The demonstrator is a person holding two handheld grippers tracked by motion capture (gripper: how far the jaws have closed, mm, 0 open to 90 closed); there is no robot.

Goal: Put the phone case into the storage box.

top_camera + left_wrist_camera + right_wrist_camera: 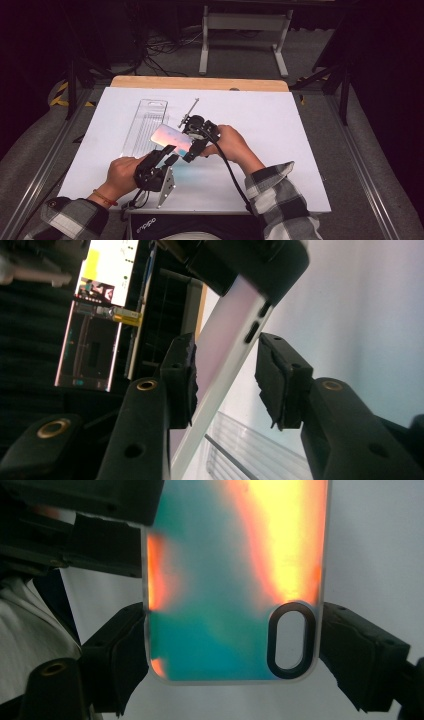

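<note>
Nearest the camera, the left gripper (pixel 167 152) has its fingers (pixel 181 380) spread on either side of the phone case (pixel 171 138): one pad touches the case's face, the other stands just off its edge, so the grip is loose, not clenched. Across from it, the right gripper (pixel 192 150) holds the case's camera-hole end, its fingers (pixel 120 655) pressed against both long edges. The iridescent case hangs above the white desk (pixel 280 150), bridging the two sets of fingers. Beyond the fingers, a clear plastic package (pixel 145 125) lies flat, with a thin metal rod (pixel 189 112) near it.
</note>
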